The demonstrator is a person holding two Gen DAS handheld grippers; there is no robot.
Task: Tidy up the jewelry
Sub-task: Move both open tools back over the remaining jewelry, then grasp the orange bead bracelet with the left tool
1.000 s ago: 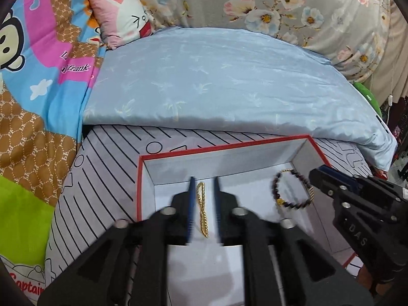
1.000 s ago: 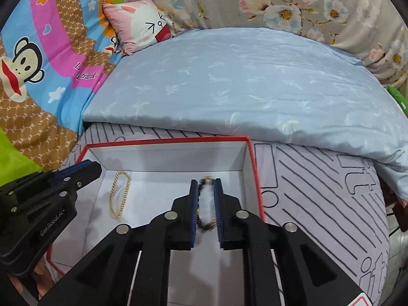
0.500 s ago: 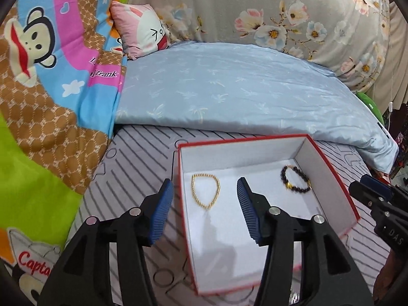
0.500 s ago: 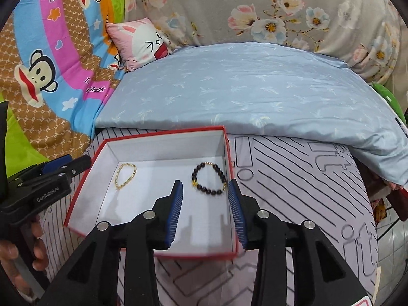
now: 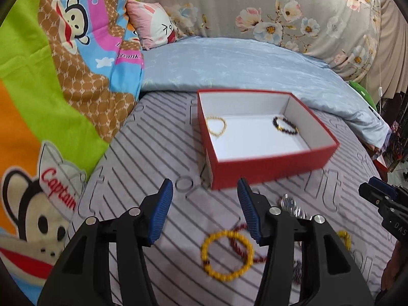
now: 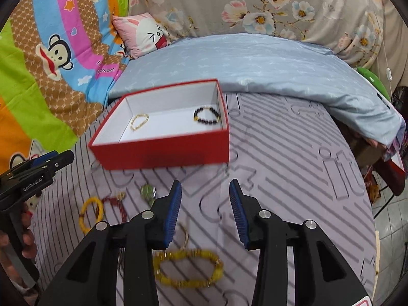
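A red box (image 5: 267, 168) (image 6: 163, 156) with a white inside holds a gold chain bracelet (image 5: 216, 125) (image 6: 139, 121) at its left and a black bead bracelet (image 5: 285, 126) (image 6: 206, 116) at its right. My left gripper (image 5: 205, 205) is open and empty, in front of the box, above a yellow bead bracelet (image 5: 227, 253) (image 6: 89, 214) and a dark red one (image 5: 242, 244) (image 6: 114, 204). My right gripper (image 6: 205, 204) is open and empty, above another yellow bracelet (image 6: 188, 270).
The box and loose jewelry lie on a grey striped mat (image 5: 142, 168) (image 6: 293, 168). A silvery piece (image 5: 290, 204) and a green piece (image 6: 148, 192) lie among them. A blue quilt (image 5: 229, 63) lies behind, a cartoon blanket (image 5: 63, 76) at left.
Both grippers let go of their bracelets in the box, opened wide and drew back out of it. The loose jewelry on the mat has come into view.
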